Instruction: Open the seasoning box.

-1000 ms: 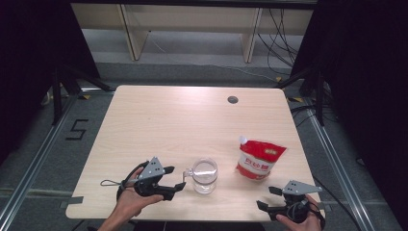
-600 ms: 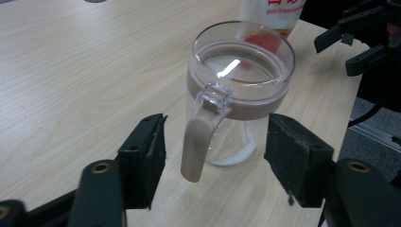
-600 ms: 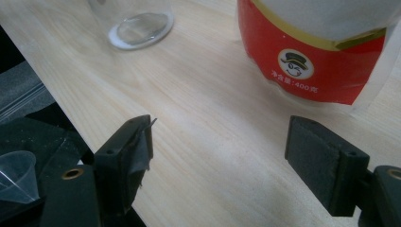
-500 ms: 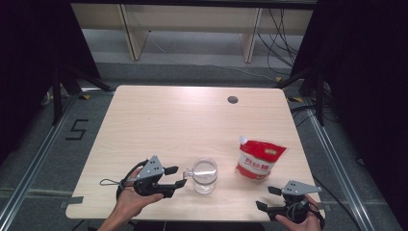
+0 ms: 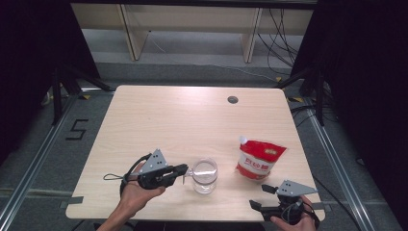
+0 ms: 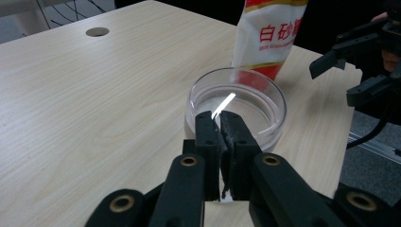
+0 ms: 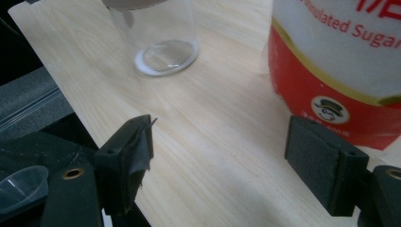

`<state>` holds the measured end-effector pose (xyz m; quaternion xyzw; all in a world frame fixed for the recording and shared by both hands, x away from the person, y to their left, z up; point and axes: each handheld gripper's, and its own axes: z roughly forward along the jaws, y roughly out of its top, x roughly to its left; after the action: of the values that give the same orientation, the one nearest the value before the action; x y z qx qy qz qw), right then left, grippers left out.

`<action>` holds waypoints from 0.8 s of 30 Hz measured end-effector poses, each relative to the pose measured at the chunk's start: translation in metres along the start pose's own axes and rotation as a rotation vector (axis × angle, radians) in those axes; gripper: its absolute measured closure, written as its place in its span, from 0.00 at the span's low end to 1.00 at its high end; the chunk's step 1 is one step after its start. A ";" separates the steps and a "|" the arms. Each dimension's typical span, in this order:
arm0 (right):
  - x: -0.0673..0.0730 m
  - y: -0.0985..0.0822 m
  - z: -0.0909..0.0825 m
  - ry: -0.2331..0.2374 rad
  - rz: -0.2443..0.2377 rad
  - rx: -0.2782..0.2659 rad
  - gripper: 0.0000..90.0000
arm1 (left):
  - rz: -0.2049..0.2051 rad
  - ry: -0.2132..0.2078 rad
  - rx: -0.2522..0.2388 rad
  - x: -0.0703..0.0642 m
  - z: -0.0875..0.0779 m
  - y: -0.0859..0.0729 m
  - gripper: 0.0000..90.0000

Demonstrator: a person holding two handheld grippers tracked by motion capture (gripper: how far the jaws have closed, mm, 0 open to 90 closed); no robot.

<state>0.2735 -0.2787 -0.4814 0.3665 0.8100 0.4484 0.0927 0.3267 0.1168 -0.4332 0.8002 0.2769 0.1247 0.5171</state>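
Two grippers sit at the near edge of the pale wooden bench (image 5: 159,120) in the high view. The left gripper (image 5: 184,169) lies level in the person's left hand (image 5: 137,192), its tips at the rim of the clear round glass jar (image 5: 204,175), which stands near the front edge, about midway across. Its jaws have just been closing and now stand clenched together on a thin white strip that reaches over the jar's mouth. Just to the jar's right, apart from it, stands the red and white sugar pouch (image 5: 259,159), slightly tilted, with a white spout at its upper left corner. The right gripper (image 5: 257,197) is held in the right hand (image 5: 296,222) at the bench's front right corner, near the pouch but not touching it. A small dark round hole (image 5: 233,99) lies towards the far side of the bench.

From the left gripper view, the two black jaws are pressed together at the jar's (image 6: 236,106) near rim, with the thin white strip (image 6: 223,105) caught between them and slanting up over the open mouth. The pouch (image 6: 269,33) stands behind the jar, and the right gripper (image 6: 352,66) shows at the far right.

From the right gripper view, the jaws stand wide apart and released, nothing between them but bare bench. The jar's (image 7: 161,38) base shows at upper left, the pouch (image 7: 340,71) at upper right.
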 end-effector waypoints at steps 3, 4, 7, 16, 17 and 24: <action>0.001 0.003 0.002 -0.011 -0.040 -0.009 0.30 | 0.003 0.007 0.010 0.000 0.004 0.000 0.98; 0.000 0.004 0.003 -0.001 -0.060 -0.011 0.31 | 0.003 0.008 0.009 0.000 0.006 -0.001 0.98; 0.001 0.006 0.005 0.005 -0.071 -0.025 0.32 | 0.005 0.013 0.017 0.001 0.009 -0.002 0.99; 0.005 0.011 0.009 0.000 -0.087 -0.030 0.38 | -0.002 0.025 0.015 0.001 0.011 -0.004 0.99; 0.008 0.011 0.009 -0.004 -0.064 -0.024 0.39 | -0.001 0.029 0.014 0.001 0.011 -0.005 0.99; 0.013 0.020 0.019 0.035 -0.117 -0.027 0.48 | 0.009 0.028 0.016 -0.001 0.012 -0.005 0.99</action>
<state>0.2830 -0.2511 -0.4743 0.3094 0.8252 0.4596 0.1096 0.3302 0.1085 -0.4430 0.8038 0.2815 0.1358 0.5062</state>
